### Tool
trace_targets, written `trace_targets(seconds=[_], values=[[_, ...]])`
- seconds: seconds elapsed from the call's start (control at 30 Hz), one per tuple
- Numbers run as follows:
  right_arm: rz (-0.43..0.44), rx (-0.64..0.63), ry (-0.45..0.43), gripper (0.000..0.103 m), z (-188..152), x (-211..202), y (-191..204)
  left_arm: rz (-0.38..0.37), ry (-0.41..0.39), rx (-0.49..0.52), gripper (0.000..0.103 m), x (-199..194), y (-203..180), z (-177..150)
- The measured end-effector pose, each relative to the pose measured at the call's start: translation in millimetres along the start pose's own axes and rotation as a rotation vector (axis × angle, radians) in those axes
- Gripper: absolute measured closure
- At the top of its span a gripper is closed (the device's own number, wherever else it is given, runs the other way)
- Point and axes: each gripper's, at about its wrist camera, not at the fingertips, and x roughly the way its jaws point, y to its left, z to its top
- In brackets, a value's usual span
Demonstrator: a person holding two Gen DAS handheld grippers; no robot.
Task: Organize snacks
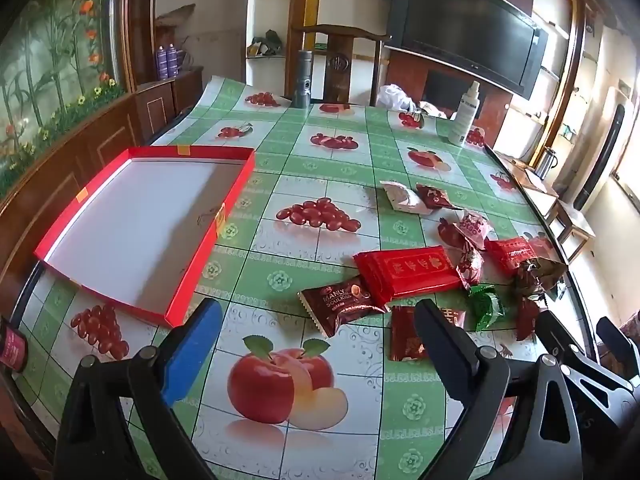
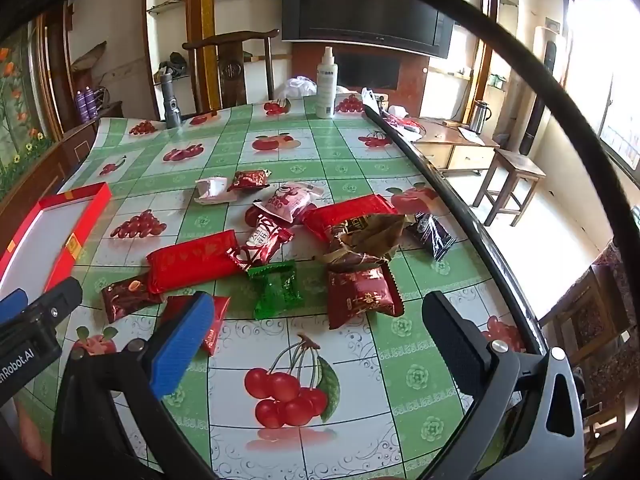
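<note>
Left wrist view. The left gripper [image 1: 318, 326] hangs over the fruit-patterned tablecloth [image 1: 280, 456], angled downward, jaws spread wide with nothing between them. To the left lies a shallow red box [image 1: 188, 284], its white floor bare: no snack has been placed inside. To the right, well apart from the box, the snacks lie scattered in a loose cluster. Nearest the fingers are a dark brown packet [image 1: 340, 304], a long red bar [image 1: 404, 270] partly overlapping it, and a green packet [image 1: 486, 306]. Part of the right gripper shows at the lower right edge.

Right wrist view. The right gripper [image 2: 314, 328] is likewise released, jaws fully apart and empty, poised above the near edge of the cluster. Directly ahead lie the green packet [image 2: 276, 288] and a dark red packet [image 2: 362, 294]; behind them sit a crumpled brown wrapper [image 2: 366, 240], a pink pouch [image 2: 288, 202] and a dark blue packet [image 2: 432, 234]. The red box [image 2: 64, 240] appears at the left margin.

Progress, as judged. The sorting appears not yet begun: every visible snack is on the cloth, none in the box, and neither gripper holds anything.
</note>
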Motion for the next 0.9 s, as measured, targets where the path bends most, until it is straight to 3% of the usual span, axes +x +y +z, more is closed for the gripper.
trace_targets(seconds=[0.9], values=[[-0.037, -0.023, -0.007, 0.0, 0.0, -2.2, 3.0, 0.026, 0.0, 0.001, 0.006, 3.8, 4.8, -4.8]])
